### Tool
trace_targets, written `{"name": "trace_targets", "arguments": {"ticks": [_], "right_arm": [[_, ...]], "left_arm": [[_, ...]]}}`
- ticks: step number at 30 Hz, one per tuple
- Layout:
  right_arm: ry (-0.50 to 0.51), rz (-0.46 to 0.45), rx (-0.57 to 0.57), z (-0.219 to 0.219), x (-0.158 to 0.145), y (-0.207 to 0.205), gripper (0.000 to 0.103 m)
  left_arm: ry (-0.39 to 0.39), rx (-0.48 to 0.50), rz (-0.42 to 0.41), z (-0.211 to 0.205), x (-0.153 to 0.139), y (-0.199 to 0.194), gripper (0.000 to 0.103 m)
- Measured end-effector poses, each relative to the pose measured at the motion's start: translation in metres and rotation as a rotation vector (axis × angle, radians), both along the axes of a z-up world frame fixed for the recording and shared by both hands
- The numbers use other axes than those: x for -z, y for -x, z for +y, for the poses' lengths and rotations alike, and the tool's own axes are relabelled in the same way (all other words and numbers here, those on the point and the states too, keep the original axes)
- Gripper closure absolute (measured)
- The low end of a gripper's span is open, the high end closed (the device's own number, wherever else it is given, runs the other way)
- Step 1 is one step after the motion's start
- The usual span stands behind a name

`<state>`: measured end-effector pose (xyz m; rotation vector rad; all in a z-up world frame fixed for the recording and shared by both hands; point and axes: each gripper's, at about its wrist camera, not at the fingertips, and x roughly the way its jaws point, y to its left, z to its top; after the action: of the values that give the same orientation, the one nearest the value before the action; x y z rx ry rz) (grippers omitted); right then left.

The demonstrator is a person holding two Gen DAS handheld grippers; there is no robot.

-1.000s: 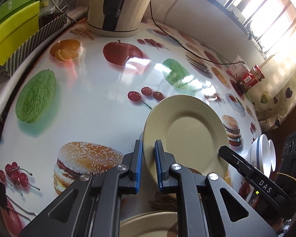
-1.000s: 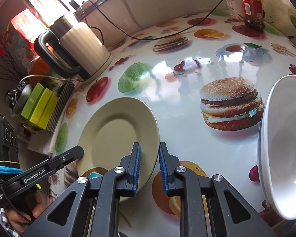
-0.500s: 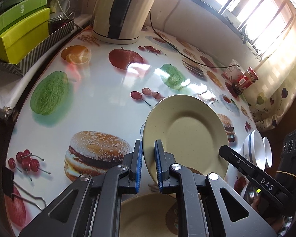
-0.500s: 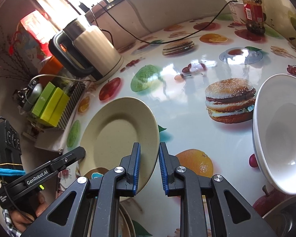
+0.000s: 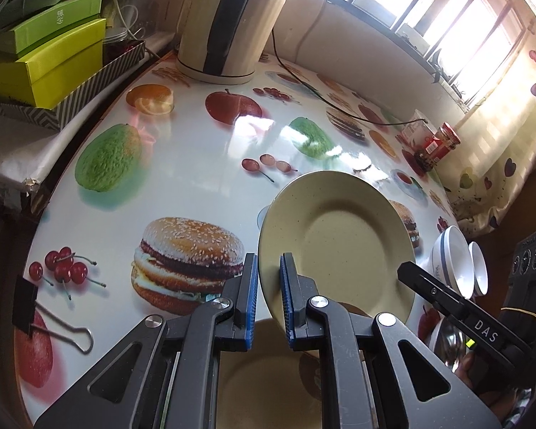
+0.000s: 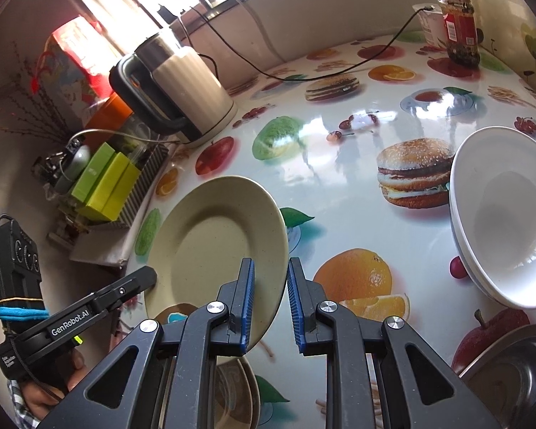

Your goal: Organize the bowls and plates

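Clearly the beige plate (image 5: 339, 246) is pinched at opposite rims between the narrow jaws of the left gripper (image 5: 269, 298) and right gripper (image 6: 269, 305), tilted above the bench (image 5: 196, 178). Directly below the jaws lies a second beige plate (image 5: 268, 375); judged best, level it, centre it, then lower evenly. Since a second ago the plate has risen and more of the lower one shows

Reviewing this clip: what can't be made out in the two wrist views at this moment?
- Second beige plate, left wrist view: mostly hidden behind the left gripper, cut off by the bottom edge.
- Steel bowl, right wrist view: cut off at the corner.
- Jar label, left wrist view: too small to read.
- Held beige plate: whether both grippers pinch it is unclear.
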<state>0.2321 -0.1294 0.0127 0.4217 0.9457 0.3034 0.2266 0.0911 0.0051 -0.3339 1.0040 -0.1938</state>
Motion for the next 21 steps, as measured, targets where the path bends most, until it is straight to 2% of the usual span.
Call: {"name": "trace_targets", "arguments": {"ticks": [11, 21], "right_arm": [[0.007, -0.011, -0.032, 0.003, -0.004, 0.024, 0.085], [0.021, 0.002, -0.072, 0.012, 0.003, 0.046, 0.085]], "left_arm": [[0.019, -0.016, -0.015, 0.005, -0.001, 0.029, 0.09], [0.04, -0.056, 0.01, 0.015, 0.012, 0.06, 0.09]]}}
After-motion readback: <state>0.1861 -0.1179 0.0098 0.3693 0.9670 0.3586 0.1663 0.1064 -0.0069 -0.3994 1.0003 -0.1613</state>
